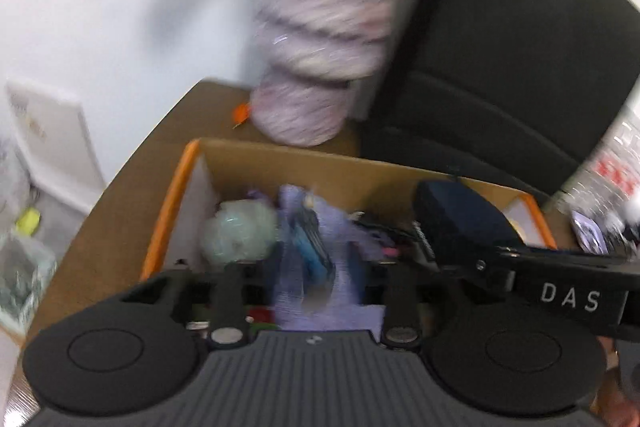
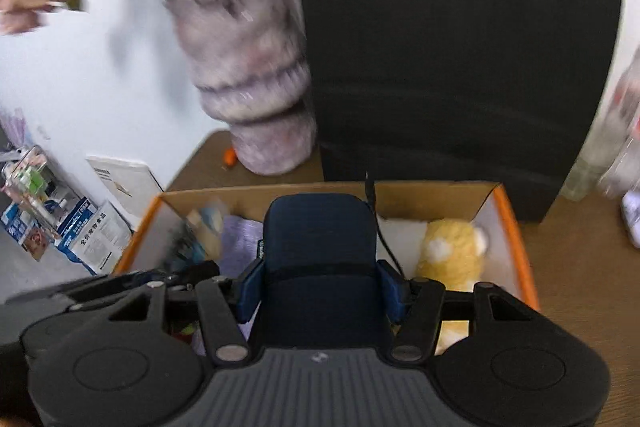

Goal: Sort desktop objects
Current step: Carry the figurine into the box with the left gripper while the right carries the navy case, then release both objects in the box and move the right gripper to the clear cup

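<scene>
From my left wrist camera, my left gripper (image 1: 316, 267) hangs over the orange-edged cardboard box (image 1: 176, 187), its fingertips lost among a lilac cloth (image 1: 296, 267) and a pale green puff (image 1: 236, 235); I cannot tell whether it grips anything. From my right wrist camera, my right gripper (image 2: 320, 291) is clenched on a navy zip case (image 2: 320, 247) above that box, beside a yellow plush toy (image 2: 452, 251). The case's dangling black cord (image 2: 376, 219) could snag the rim, I judge. The box sits on a brown desk (image 2: 580, 267) by a purplish flower vase (image 2: 248, 79), a black chair back (image 2: 452, 47) and a white wall (image 2: 100, 67).
</scene>
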`<state>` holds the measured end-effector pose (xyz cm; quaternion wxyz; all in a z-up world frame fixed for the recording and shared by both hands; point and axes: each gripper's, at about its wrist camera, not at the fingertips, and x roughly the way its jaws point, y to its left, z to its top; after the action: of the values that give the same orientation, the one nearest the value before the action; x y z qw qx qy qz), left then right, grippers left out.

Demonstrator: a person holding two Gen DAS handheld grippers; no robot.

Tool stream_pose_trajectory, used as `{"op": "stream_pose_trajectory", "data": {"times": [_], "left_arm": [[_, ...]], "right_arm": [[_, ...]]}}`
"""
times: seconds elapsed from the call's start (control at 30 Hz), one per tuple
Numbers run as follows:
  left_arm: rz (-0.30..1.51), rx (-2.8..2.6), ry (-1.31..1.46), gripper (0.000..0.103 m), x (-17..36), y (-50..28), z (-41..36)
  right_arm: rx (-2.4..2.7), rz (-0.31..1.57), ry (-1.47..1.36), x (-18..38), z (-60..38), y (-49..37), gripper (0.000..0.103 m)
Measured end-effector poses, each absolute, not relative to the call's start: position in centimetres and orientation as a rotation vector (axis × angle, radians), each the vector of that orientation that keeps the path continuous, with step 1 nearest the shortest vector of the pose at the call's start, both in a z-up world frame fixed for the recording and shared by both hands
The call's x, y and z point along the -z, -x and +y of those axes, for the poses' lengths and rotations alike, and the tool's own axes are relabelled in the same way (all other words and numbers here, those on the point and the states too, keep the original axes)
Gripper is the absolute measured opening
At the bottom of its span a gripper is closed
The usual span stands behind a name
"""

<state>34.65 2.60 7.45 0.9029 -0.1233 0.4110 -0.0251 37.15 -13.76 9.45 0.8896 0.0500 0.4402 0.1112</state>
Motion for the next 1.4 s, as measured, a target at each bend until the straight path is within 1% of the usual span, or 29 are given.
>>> {"op": "stream_pose_trajectory", "data": {"times": [0.07, 0.1, 0.13, 0.2, 0.27, 0.3, 0.33, 0.43, 0.47, 0.5, 0.57, 0.67, 0.8, 0.9, 1.0, 1.13, 1.23, 1.4], "left_arm": [[0.862, 0.069, 0.315, 0.055, -6.9, -34.6, 4.2], [0.859, 0.087, 0.342, 0.070, -6.8, -34.5, 4.9], [0.836, 0.116, 0.389, 0.081, -7.1, -34.2, 5.8], [0.792, 0.129, 0.438, 0.082, -7.8, -33.5, 6.7], [0.756, 0.131, 0.410, 0.083, -9.1, -32.9, 7.0], [0.737, 0.128, 0.389, 0.085, -9.7, -32.6, 7.0], [0.721, 0.120, 0.358, 0.087, -10.3, -32.3, 6.9], [0.709, 0.069, 0.253, 0.088, -11.5, -31.6, 6.3], [0.705, 0.064, 0.226, 0.089, -11.8, -31.1, 6.1], [0.701, 0.062, 0.203, 0.094, -12.0, -30.7, 5.8], [0.691, 0.053, 0.172, 0.102, -12.3, -29.8, 5.3], [0.672, 0.063, 0.115, 0.103, -12.5, -28.1, 4.3], [0.688, 0.047, 0.091, 0.103, -12.1, -25.5, 3.5], [0.703, 0.064, 0.097, 0.103, -11.5, -23.4, 3.1], [0.677, 0.056, 0.084, 0.103, -10.8, -21.1, 2.8], [0.638, 0.037, 0.053, 0.103, -10.4, -17.2, 2.4], [0.593, 0.010, 0.042, 0.103, -10.3, -13.4, 2.5], [0.544, -0.010, 0.038, 0.103, -9.4, -7.9, 2.4]], "right_arm": [[-0.247, 0.944, -0.128, -8.0, -13.8, -38.3, 0.058], [-0.246, 0.965, -0.155, -7.2, -13.9, -39.0, 0.059], [-0.239, 0.980, -0.189, -6.6, -14.1, -39.5, 0.059], [-0.232, 1.002, -0.213, -5.6, -13.5, -39.8, 0.064], [-0.239, 1.009, -0.182, -5.4, -12.5, -39.7, 0.065], [-0.261, 1.008, -0.168, -5.5, -12.0, -39.9, 0.063], [-0.283, 1.002, -0.164, -5.8, -11.6, -39.8, 0.063], [-0.297, 0.958, -0.156, -8.0, -11.7, -39.0, 0.065], [-0.298, 0.941, -0.147, -8.9, -11.8, -38.5, 0.067], [-0.298, 0.928, -0.131, -9.6, -12.0, -37.9, 0.072], [-0.284, 0.908, -0.079, -10.8, -12.4, -36.6, 0.075], [-0.264, 0.867, 0.052, -11.6, -13.0, -34.1, 0.078], [-0.216, 0.848, 0.157, -11.9, -14.7, -31.3, 0.078], [-0.229, 0.839, 0.125, -12.0, -16.5, -29.1, 0.078], [-0.206, 0.830, 0.136, -11.9, -17.4, -26.6, 0.078], [-0.201, 0.736, 0.137, -12.0, -18.1, -22.4, 0.078], [-0.211, 0.671, 0.093, -12.0, -19.2, -19.0, 0.081], [-0.218, 0.595, 0.026, -10.5, -20.1, -12.7, 0.082]]}}
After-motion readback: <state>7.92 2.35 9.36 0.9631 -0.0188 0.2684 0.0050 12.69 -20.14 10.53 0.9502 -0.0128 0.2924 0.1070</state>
